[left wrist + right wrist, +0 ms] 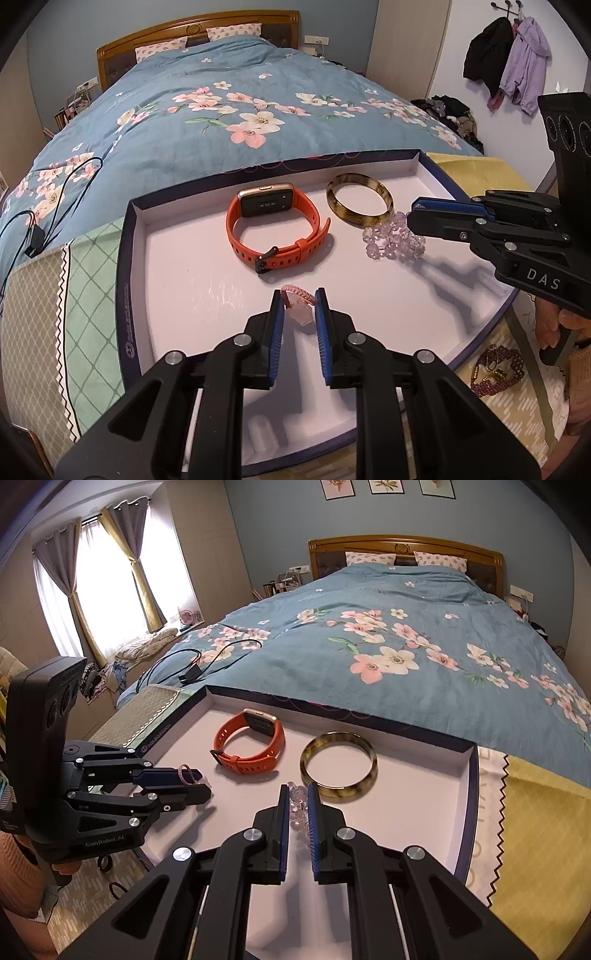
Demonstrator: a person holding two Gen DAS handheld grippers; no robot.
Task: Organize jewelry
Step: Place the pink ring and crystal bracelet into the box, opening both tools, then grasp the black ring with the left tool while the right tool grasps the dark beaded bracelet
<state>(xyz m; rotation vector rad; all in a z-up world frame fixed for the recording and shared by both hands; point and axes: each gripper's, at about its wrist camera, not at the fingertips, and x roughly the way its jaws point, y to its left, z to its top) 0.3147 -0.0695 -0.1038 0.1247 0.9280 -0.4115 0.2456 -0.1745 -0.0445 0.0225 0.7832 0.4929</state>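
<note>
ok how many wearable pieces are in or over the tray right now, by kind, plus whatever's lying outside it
Smartwatch, orange strap: 1
Tortoiseshell bangle: 1
Clear bead bracelet, in the right tool: 1
Pink braided bracelet, in the left tool: 1
Dark red beaded piece, outside the tray: 1
Total: 5

A wide bed [406, 635] with a blue floral duvet [221, 122] and a wooden headboard [406, 544] fills the room. The far wall [277, 524] is blue-grey with three framed prints [384, 487]. Daylight enters a curtained window [103, 576] at left. Coats [506, 62] hang on the right wall.
</note>
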